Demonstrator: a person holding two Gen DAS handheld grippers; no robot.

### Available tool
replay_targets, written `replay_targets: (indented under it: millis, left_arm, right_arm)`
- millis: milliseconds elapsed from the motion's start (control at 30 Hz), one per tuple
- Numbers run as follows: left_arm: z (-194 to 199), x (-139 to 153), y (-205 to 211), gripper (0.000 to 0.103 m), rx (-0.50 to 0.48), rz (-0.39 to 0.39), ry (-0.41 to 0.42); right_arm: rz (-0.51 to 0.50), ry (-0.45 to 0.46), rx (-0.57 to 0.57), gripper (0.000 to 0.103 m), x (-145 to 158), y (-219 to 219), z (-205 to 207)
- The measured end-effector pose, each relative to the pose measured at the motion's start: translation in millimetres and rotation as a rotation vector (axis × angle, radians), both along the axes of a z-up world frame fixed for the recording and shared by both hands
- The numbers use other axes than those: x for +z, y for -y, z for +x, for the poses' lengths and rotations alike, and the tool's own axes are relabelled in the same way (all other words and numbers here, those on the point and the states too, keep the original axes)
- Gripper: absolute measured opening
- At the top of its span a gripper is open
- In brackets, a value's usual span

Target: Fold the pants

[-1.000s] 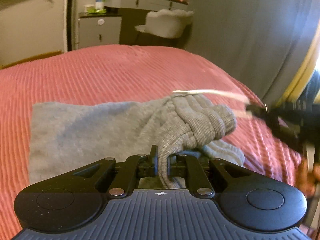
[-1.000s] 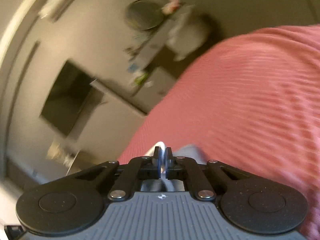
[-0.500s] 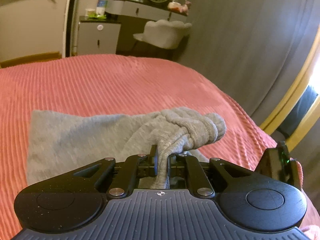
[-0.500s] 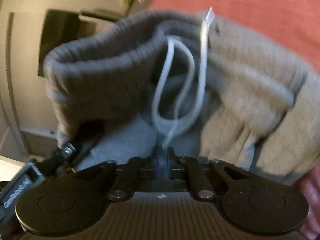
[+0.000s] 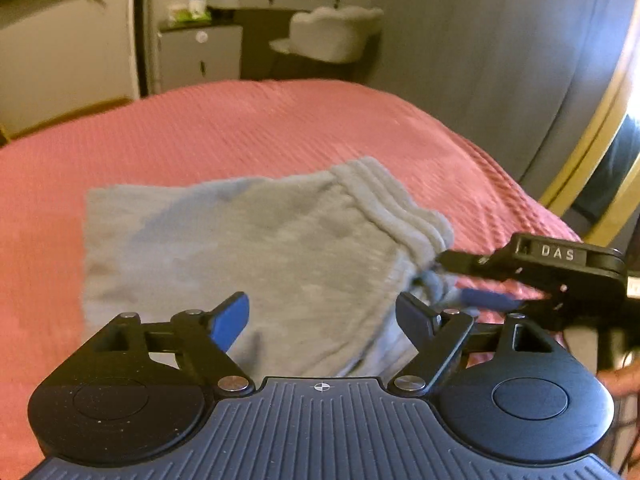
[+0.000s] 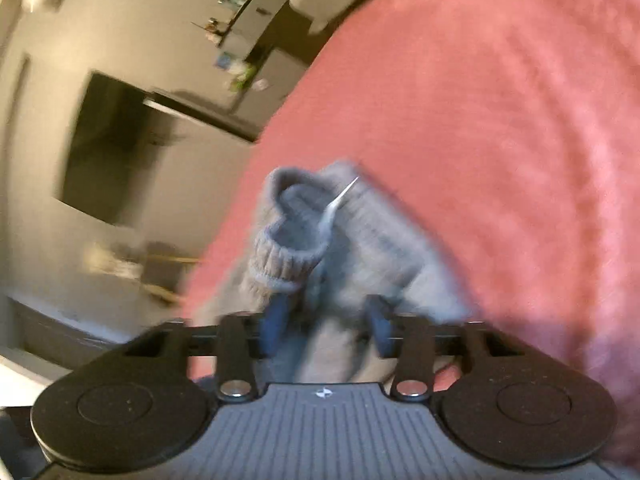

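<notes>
— Since a second ago the grey pants (image 5: 256, 256) have dropped from a bunched, lifted knot into a folded slab flat on the pink bedspread (image 5: 248, 128), ribbed waistband (image 5: 404, 216) at the right end.

— And the grippers?

— Both have just been opening. Left gripper (image 5: 320, 320) stands with fingers spread wide above the near edge of the pants, pads clear of the cloth. Right gripper (image 6: 326, 328) is spread too, with loose fabric lying between its blue pads (image 6: 276, 320); the picture is too blurred to tell whether they touch it.

— Anything else near?

— White drawstring (image 6: 336, 204) pokes up from the waistband. Beyond the bed, a grey cabinet (image 5: 200, 56) and a pale chair (image 5: 332, 36).
</notes>
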State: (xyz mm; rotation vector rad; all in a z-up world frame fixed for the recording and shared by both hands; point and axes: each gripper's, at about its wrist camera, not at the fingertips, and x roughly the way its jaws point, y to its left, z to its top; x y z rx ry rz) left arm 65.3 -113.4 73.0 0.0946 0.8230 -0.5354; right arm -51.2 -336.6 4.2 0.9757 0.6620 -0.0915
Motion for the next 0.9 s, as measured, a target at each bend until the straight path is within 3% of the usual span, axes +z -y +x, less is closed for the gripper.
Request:
replay_targets:
  millis: [100,200,267,333,367,400,533,667,733,767,800,900]
  left_arm:
    - [-6.4,4.9,-20.4,0.095,0.047,0.015,0.011]
    - [-2.9,0.0,-41.0,0.095,0.126,0.054,-0.001]
    - [1.0,-3.7,-52.7,0.095,0.167,0.076,-0.026]
    - [1.7,-6.9,-64.9,0.095,0.19,0.089,-0.029]
    - [2.5,-7.8,-71.1,0.095,0.196,0.099,-0.027]
    - [3.5,-10.0,-77.4,0.095,0.209,0.117,-0.023]
    - [16.9,-23.5,-105.4,0.095,0.286,0.158,-0.041]
    - [36.2,-36.8,-123.6,0.095,0.345,0.099,-0.106]
    - [43.7,-41.1,-126.5,0.095,0.346,0.048,-0.135]
    - [46.5,-43.2,-127.2,0.095,0.346,0.033,-0.144]
    - [49.0,-45.6,-126.3,0.095,0.342,0.027,-0.149]
    - [54.7,-51.0,-120.2,0.095,0.335,0.058,-0.155]
  right_arm:
    - [-0.221,0.003,-0.03,0.064,25.4,-11.6,-7.9]
    - [-0.25,0.081,0.012,0.072,41.2,-23.4,-4.2]
    - [-0.278,0.086,0.067,0.077,42.1,-32.5,4.6]
    - [-0.371,-0.012,0.113,0.078,31.8,-43.5,25.7]
    - [-0.433,-0.085,0.123,0.085,25.5,-46.4,32.8]
    - [-0.492,-0.151,0.127,0.086,19.0,-47.8,36.1]
    - [-0.429,-0.152,0.128,0.086,21.0,-37.6,23.9]
    - [-0.455,-0.065,0.104,0.086,46.2,-34.4,15.7]
    - [-0.45,-0.066,0.116,0.086,43.6,-30.2,17.5]
    - [-0.445,-0.11,0.13,0.086,36.0,-27.3,22.4]
    - [-0.444,-0.147,0.151,0.086,27.4,-25.3,25.5]
    - [-0.384,-0.114,0.163,0.086,18.3,-15.2,17.7]
